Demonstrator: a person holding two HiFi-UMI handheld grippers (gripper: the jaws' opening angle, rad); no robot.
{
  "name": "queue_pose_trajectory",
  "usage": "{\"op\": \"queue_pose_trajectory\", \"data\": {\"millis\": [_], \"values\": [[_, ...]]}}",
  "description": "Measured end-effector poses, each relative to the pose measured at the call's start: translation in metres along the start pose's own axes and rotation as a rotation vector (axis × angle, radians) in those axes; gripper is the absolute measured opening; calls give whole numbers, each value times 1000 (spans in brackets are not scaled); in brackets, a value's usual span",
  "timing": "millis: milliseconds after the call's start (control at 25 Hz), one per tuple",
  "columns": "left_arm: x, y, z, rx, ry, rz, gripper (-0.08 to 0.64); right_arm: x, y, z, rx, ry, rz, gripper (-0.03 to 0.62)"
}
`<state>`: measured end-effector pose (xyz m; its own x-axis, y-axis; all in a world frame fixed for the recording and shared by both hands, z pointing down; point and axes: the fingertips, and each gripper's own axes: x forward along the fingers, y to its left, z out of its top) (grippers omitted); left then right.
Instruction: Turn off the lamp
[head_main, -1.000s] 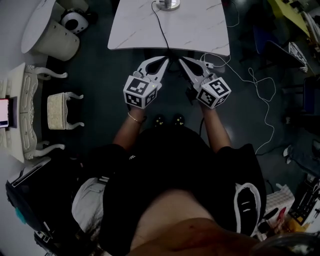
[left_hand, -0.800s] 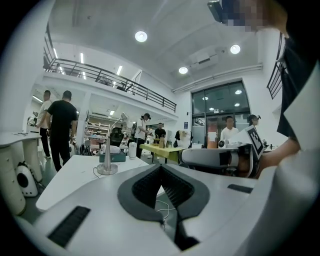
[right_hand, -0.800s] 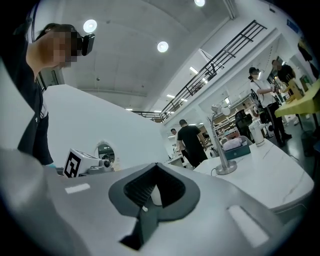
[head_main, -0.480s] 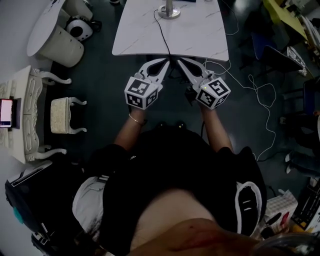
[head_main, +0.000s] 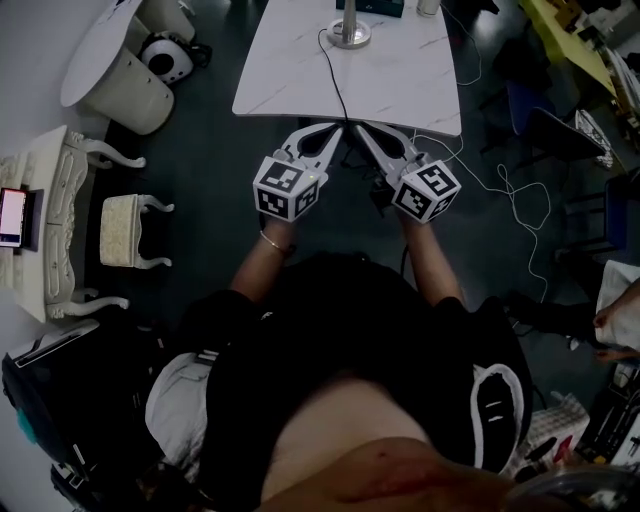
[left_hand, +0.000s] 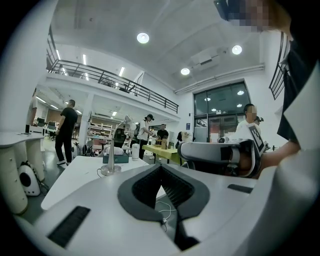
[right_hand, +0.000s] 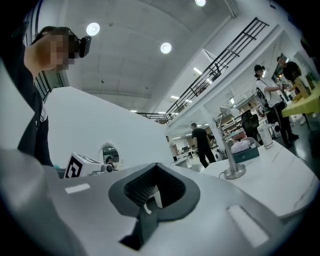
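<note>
**Lamp at table's far edge, grippers clenched short of it**

The lamp (head_main: 347, 33) stands by the far edge of the white table (head_main: 410, 85). Whether it is lit cannot be made out, so the switch-off is unsettled. The left gripper (head_main: 333, 130) and right gripper (head_main: 362, 128), both clenched on nothing, hover roughly level at the near edge, tips converging.

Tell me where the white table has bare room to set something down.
There are two bare patches on the table. One lies between the cord and the left edge. The other runs from the cord to the right edge. The far edge is crowded: the lamp base, a box and a cup stand there.
</note>
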<state>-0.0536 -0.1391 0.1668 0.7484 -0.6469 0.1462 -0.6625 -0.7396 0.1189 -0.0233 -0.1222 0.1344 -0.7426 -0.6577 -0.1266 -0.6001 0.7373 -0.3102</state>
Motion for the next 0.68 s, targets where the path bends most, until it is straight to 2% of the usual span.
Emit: {"op": "queue_pose_trajectory", "data": {"millis": [680], "values": [[10,4,-1,-10,-2,-4,6,-3,-11,3,-17,21,-17,0]]}}
